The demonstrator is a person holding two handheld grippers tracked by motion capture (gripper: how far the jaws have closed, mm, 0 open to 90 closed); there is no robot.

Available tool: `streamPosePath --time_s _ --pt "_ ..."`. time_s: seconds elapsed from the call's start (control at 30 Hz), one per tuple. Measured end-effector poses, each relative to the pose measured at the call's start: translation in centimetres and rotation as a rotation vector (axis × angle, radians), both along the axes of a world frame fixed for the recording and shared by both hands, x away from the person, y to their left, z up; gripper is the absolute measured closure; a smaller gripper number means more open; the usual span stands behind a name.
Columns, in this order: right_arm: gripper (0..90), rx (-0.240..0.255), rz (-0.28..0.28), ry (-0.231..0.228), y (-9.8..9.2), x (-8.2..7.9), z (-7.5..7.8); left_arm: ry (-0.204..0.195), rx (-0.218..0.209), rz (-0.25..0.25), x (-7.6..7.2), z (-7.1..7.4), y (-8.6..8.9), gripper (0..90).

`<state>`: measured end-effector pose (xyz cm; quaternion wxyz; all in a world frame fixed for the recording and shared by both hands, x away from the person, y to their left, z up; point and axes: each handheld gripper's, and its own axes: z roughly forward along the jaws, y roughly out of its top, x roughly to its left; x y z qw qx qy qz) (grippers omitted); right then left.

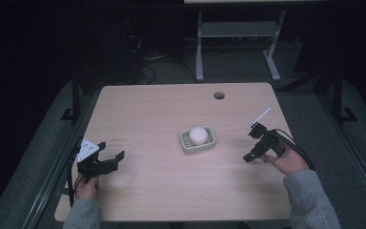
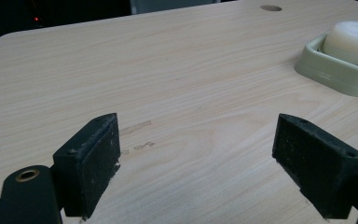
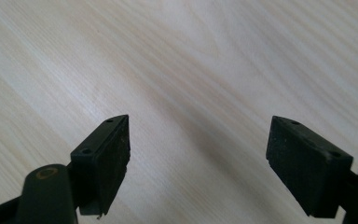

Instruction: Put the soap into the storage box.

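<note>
A pale green soap dish (image 1: 209,143) sits near the middle of the wooden table (image 1: 147,109), with a white round soap (image 1: 198,135) in it. In the left gripper view the dish (image 2: 335,74) and soap (image 2: 354,39) lie at the upper right. My left gripper (image 1: 110,150) rests at the table's left front, open, with nothing between its jaws; its pads (image 2: 98,154) stand wide apart. My right gripper (image 1: 251,145) is right of the dish, open and empty, its pads (image 3: 112,149) held over bare wood.
A round cable hole (image 1: 219,95) sits near the table's far edge, also seen as the hole (image 2: 271,8) in the left gripper view. Faint scuff marks (image 2: 137,128) lie ahead of the left gripper. A second table's white legs (image 1: 199,47) stand behind.
</note>
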<state>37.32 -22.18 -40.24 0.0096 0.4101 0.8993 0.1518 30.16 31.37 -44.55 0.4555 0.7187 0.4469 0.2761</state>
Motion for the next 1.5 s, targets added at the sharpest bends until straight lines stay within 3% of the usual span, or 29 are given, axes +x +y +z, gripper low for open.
streamPosePath --time_s 0.4,1.07,1.5 --pt "21.2 0.02 -0.017 -0.022 -1.6 -1.8 -0.4 0.009 0.001 -0.007 0.0 -0.1 -0.2 14.9" --pt "21.2 0.081 -0.032 -0.071 -4.5 -5.4 -1.1 0.023 0.042 -0.037 -0.4 -0.2 -1.0 14.8" --pt "21.2 0.114 -0.051 -0.08 -5.6 -7.5 -2.1 0.022 0.056 -0.046 -0.7 -0.2 -1.4 14.8"
